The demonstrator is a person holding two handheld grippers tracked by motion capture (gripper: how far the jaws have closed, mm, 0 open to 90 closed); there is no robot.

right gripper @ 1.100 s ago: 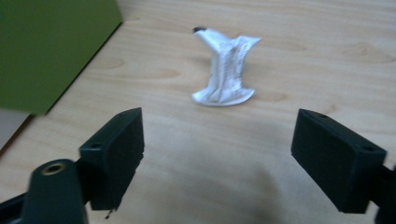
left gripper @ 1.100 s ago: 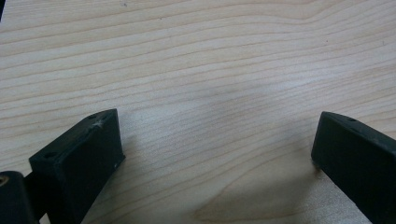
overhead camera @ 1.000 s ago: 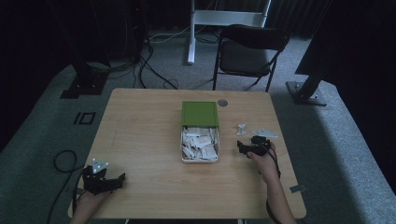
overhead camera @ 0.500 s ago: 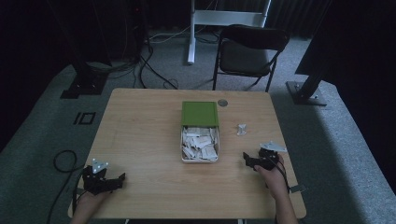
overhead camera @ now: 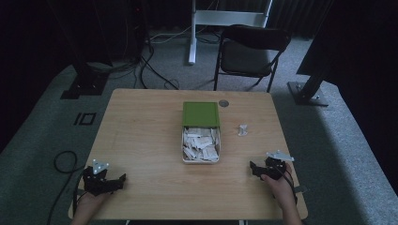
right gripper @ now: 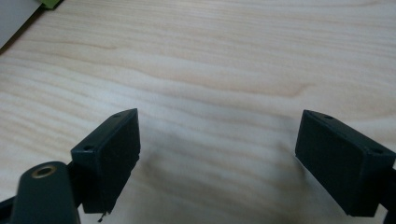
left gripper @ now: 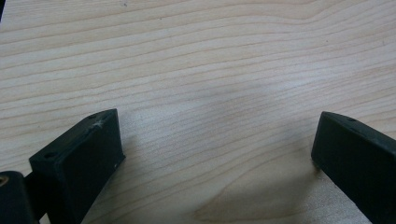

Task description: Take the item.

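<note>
Left gripper: the left gripper (overhead camera: pixel 119 180) lay near the table's front left corner, held by the person's left hand (overhead camera: pixel 91 204), its grey three-cornered plate on top.
Left gripper state: in the left gripper view the left gripper (left gripper: pixel 217 154) had its two black jaws spread wide apart, with bare wood between them and nothing held.
Table: the light wooden table (overhead camera: pixel 141 131) carried the other things; the wood grain ran across both gripper views.
Tin lid: a green lid (overhead camera: pixel 201 114) lay flat at the table's middle, toward the far edge, touching the far end of the open box.
Box: a shallow white box (overhead camera: pixel 183 147) sat just in front of the lid, holding a heap of small white packets (overhead camera: pixel 201 143).
Round mark: a small dark round thing (overhead camera: pixel 223 103) lay near the far edge, just right of the lid; what it was could not be told.
Small white object: a small white object (overhead camera: pixel 242 130) stood alone on the wood, right of the box and apart from it.
Right gripper: the right gripper (overhead camera: pixel 253 168) rested near the front right corner, held by the right hand (overhead camera: pixel 281 187), jaws pointing left toward the box.
Right gripper state: in the right gripper view the right gripper (right gripper: pixel 217 144) was wide open and empty, only wood between the jaws.
Beyond the table: a dark folding chair (overhead camera: pixel 251 51) stood on the grey carpet behind the far edge.
</note>
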